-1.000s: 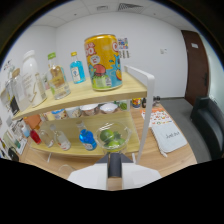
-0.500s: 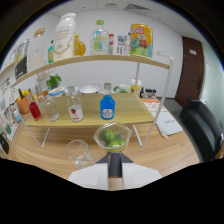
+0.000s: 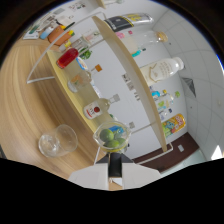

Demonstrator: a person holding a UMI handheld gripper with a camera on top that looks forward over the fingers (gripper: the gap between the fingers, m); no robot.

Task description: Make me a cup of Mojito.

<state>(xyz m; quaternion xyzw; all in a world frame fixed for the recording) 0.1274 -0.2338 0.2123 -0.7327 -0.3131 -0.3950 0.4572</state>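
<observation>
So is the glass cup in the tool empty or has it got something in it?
Not empty: the glass cup holds green lime pieces.

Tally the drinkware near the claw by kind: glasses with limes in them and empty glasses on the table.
Glass holding limes, just ahead of the claw: 1
Empty glass on the wooden table: 1
Total: 2
Bottles crowd the shelf beyond, too jumbled to count surely.
</observation>
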